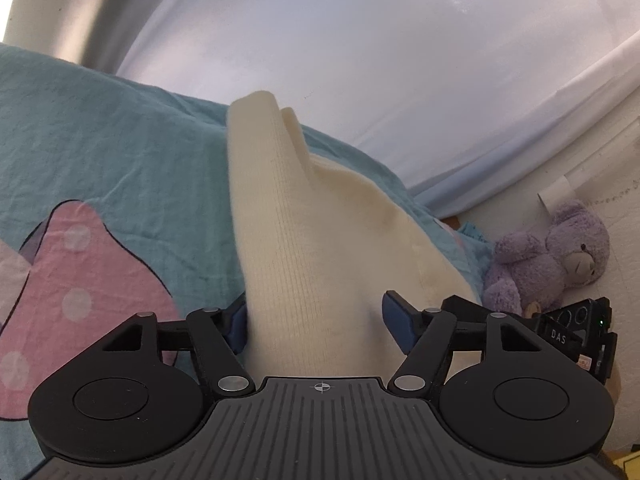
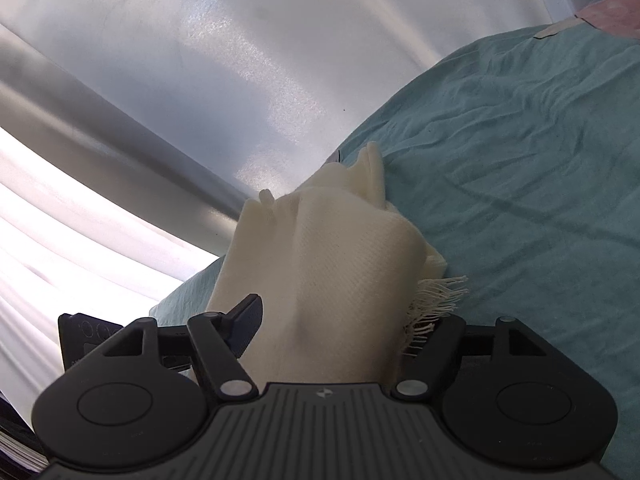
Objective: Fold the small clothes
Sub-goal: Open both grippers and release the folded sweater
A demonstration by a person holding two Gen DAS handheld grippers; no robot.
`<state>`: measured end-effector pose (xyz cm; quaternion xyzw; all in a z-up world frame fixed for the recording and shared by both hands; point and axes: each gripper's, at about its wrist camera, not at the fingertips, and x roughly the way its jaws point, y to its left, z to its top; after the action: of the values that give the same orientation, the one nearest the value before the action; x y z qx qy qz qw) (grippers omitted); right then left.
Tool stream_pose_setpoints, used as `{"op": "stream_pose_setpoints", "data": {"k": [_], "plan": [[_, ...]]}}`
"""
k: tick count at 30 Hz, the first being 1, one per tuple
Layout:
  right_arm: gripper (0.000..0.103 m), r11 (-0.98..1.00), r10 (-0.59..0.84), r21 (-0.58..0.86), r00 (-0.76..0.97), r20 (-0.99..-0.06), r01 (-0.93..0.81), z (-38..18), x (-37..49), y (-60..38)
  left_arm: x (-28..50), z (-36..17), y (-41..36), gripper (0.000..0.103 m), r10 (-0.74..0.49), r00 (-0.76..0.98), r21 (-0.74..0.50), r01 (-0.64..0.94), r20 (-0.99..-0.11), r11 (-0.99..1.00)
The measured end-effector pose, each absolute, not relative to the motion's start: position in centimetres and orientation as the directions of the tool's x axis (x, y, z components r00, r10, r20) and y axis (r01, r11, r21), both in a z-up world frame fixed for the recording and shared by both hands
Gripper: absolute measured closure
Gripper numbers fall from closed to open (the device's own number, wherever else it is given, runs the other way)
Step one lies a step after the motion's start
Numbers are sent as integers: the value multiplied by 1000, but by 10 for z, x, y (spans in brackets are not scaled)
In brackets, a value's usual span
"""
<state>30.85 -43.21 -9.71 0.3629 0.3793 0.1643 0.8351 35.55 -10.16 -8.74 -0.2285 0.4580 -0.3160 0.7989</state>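
We see the cream scarf (image 1: 320,248) bunched on the teal sheet (image 1: 100,140). Our left gripper (image 1: 316,326) and right gripper (image 2: 336,320) both straddle it, jaws spread, not pinching.

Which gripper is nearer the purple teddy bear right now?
Left. The left gripper straddles the cream cloth, with the purple teddy bear just off to its right by the wall. The right gripper straddles the same cloth, and its view shows no bear.

The left gripper (image 1: 318,322) and the right gripper (image 2: 338,322) both tip down toward 12 o'clock, fingers wide apart.
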Motion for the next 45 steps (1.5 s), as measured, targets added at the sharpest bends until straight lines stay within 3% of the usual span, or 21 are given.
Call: {"op": "stream_pose_setpoints", "data": {"k": [1, 2, 3, 4, 9, 15, 19, 22, 25, 27, 28, 33, 36, 38, 40, 42, 45], "plan": [[36, 691, 539, 722, 665, -516, -1, -97, 308, -430, 353, -87, -102, 38, -702, 394, -648, 284, -593, 707], [45, 704, 520, 710, 675, -523, 8, -96, 307, -428, 351, -86, -103, 51, -682, 408, -628, 279, -607, 726], [64, 724, 495, 689, 680, -540, 20, -96, 305, -427, 350, -86, -103, 57, -673, 419, -621, 274, -610, 734], [68, 732, 486, 680, 682, -546, 22, -96, 304, -426, 348, -85, -99, 62, -676, 427, -631, 266, -601, 729], [73, 757, 476, 653, 690, -545, -7, -78, 297, -416, 330, -58, -94, 68, -687, 473, -636, 295, -552, 713], [75, 702, 569, 706, 671, -475, -95, -50, 290, -388, 288, -10, -65, 69, -647, 553, -601, 297, -525, 742], [75, 637, 655, 757, 619, -434, -144, -47, 286, -364, 265, 2, -26, 69, -565, 616, -556, 235, -549, 797], [74, 630, 677, 758, 596, -431, -168, -52, 287, -346, 258, -8, -5, 69, -434, 639, -477, 117, -635, 871], [69, 682, 612, 725, 617, -494, -96, -55, 291, -344, 249, -19, 15, 65, -335, 642, -450, -18, -690, 893], [69, 783, 503, 616, 671, -545, -86, -44, 283, -341, 239, -17, 24, 55, -325, 667, -474, -48, -670, 879], [69, 807, 475, 584, 690, -546, -93, -37, 278, -339, 233, -14, 25, 46, -308, 685, -473, -60, -660, 879], [70, 839, 500, 481, 709, -497, -254, -14, 249, -299, 223, -9, -3, 36, -284, 696, -373, 26, -659, 928], [79, 863, 501, 373, 663, -556, -339, -23, 238, -260, 222, -25, -26, 36, -215, 681, -251, 46, -700, 967], [79, 889, 459, 310, 645, -611, -339, -37, 231, -246, 222, -39, -31, 34, -176, 656, -208, 29, -734, 978], [96, 915, 397, 219, 652, -646, -340, -50, 226, -242, 222, -51, -26, 24, -185, 658, -233, 15, -730, 972], [100, 925, 365, 159, 687, -629, -346, -57, 216, -246, 223, -58, -20, 18, -190, 661, -257, -4, -726, 966], [100, 925, 375, 201, 682, -628, -323, -55, 212, -251, 220, -50, -9, 21, -218, 643, -316, -39, -734, 948]]}}
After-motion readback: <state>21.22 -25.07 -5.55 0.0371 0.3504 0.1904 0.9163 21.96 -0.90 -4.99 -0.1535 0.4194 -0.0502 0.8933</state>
